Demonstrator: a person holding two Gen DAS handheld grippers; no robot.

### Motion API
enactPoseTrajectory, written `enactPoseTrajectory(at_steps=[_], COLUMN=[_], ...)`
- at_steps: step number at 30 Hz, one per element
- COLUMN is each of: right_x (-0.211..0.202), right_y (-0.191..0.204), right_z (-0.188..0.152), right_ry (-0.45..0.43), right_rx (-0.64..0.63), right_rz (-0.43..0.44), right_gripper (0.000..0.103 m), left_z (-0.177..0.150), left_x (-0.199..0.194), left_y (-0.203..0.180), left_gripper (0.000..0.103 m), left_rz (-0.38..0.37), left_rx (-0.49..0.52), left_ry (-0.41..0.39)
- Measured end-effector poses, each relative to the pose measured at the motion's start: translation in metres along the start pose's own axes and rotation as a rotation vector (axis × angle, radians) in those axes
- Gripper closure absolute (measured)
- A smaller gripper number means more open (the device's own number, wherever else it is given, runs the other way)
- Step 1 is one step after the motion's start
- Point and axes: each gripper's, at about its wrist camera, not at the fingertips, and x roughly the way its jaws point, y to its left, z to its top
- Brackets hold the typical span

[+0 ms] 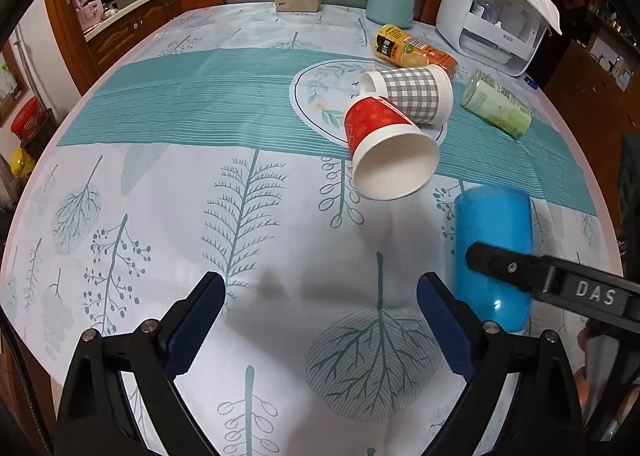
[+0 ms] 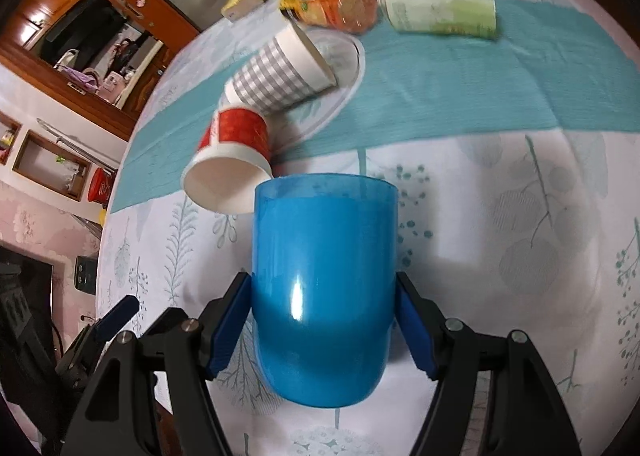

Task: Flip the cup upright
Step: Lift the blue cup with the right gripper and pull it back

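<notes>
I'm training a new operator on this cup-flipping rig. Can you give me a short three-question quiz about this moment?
1. True or false: the left gripper is holding a cup.
2. Which cup sits between the pads of the right gripper? A) red paper cup B) blue cup C) grey checked cup
3. Fill in: the red paper cup lies on its ____, as does the grey checked cup behind it.

Key:
1. False: its jaws are open over bare tablecloth.
2. B: the blue cup is between both pads.
3. side
</notes>
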Motion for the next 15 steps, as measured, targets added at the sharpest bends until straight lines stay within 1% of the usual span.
enactPoseTrajectory(at_steps=[2, 4, 7, 9, 15], right_x=[0.004, 0.006, 0.002, -0.001, -0.013], right_y=[-0.003, -0.003, -0.002, -0.001, -0.004], right_z=[0.0, -0.002, -0.003, -0.003, -0.003], right_ry=[0.028, 0.035, 0.017, 0.002, -0.017], right_rx=[0.025, 0.027, 0.02, 0.017, 0.015], right_rz=[0.015, 0.02, 0.028, 0.032, 0.035], right_gripper=[0.032, 0.032, 0.031, 0.027, 0.026], left_z=[0.0, 0.0, -0.002, -0.002, -0.001], left_x=[0.0, 0.0, 0.001, 0.003, 0.004], left_y=[0.0, -0.001, -0.003, -0.003, -0.002], left_gripper=[0.008, 0.008, 0.008, 0.008, 0.008], left_rz=[-0.001, -0.001, 0.011, 0.004, 0.002], left_rx=[0.001, 0.007, 0.014, 0.01, 0.001], left_ry=[0.002, -0.001, -0.003, 0.006, 0.013])
